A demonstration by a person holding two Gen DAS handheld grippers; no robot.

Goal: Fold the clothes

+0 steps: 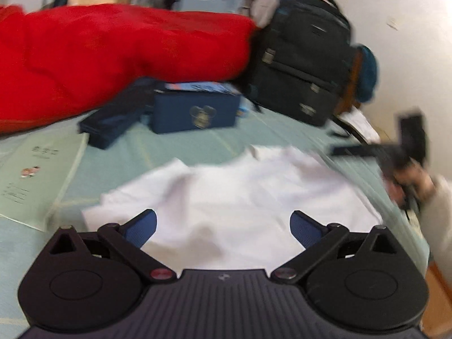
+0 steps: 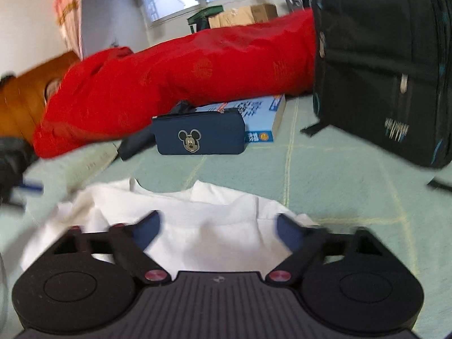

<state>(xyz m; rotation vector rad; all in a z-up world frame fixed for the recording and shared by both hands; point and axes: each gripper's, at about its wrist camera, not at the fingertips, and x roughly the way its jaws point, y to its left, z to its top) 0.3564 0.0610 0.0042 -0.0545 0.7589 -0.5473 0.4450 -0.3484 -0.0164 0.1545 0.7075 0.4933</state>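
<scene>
right, we're between grips on this fold. the white garment [image 1: 226, 197] lies spread on the pale green bed cover [image 1: 183, 147], rumpled, with what looks like its collar toward twelve o'clock in the right wrist view [image 2: 197, 217], and neither tool has cloth pinched.

left gripper [image 1: 223, 226] first: jaws spread wide, blue pads [image 1: 141, 227] clear of the fabric, nothing between them but the shirt lying underneath. it's angled down over the garment's near edge at six o'clock, hovering as far as i can judge.

right gripper [image 2: 217, 230]: jaws parted, a touch narrower than the left's, and again no fold of cloth caught. in the left view you can spot it out at three o'clock [image 1: 375, 152], blurred, with the person's hand [image 1: 409, 183] and a pale sleeve [image 1: 440, 212] behind it, sitting just off the garment's right edge.

so my read: the piece is laid out, the fold itself not yet made. the next move calls for both tools to drop onto an edge, likely a side or the near hem, pinch a single layer cleanly, and carry it across. thin limp cotton, so a shallow bite could slip.

clutter up top: red quilt [image 1: 113, 50] at eleven, navy mickey pouch [image 2: 199, 137] at twelve, black backpack [image 1: 305, 65] at one. keep the carry short of those.
</scene>
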